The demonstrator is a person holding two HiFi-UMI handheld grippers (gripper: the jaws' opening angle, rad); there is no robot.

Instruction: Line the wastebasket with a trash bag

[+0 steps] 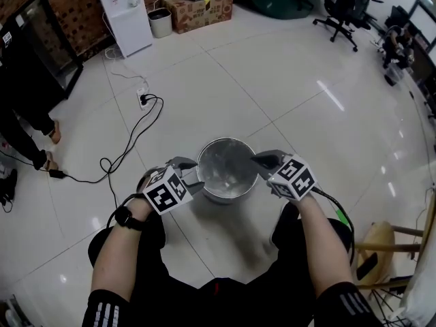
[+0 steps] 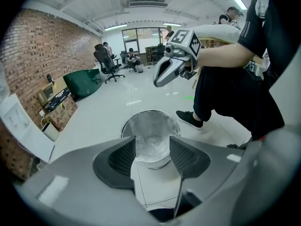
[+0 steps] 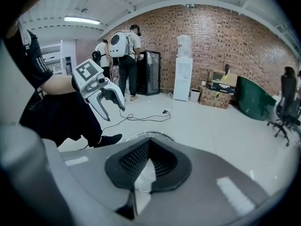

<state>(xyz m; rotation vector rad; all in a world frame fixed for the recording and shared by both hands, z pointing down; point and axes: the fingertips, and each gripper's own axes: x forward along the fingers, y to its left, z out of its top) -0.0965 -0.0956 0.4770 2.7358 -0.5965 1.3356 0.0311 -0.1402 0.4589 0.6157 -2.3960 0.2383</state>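
A round metal wastebasket (image 1: 225, 171) stands on the white tile floor in front of my knees. A clear trash bag (image 2: 151, 138) shows inside it, its film reaching up to the rim. In the head view my left gripper (image 1: 194, 174) hangs at the basket's left rim, jaws open, nothing between them. In the left gripper view the basket (image 2: 151, 160) shows through the gap of that gripper (image 2: 153, 142). My right gripper (image 1: 258, 160) sits at the right rim with its jaws shut. Whether they pinch any film I cannot tell. In the right gripper view the gripper (image 3: 149, 142) hides most of the basket's rim (image 3: 136, 136).
A black cable and power strip (image 1: 144, 101) lie on the floor to the far left. A white water dispenser (image 1: 126, 12), a small bin (image 1: 161, 22) and cardboard boxes (image 1: 197, 9) stand along the brick wall. A wooden chair (image 1: 385, 251) is close on my right. Someone's feet (image 1: 42, 157) stand at the left.
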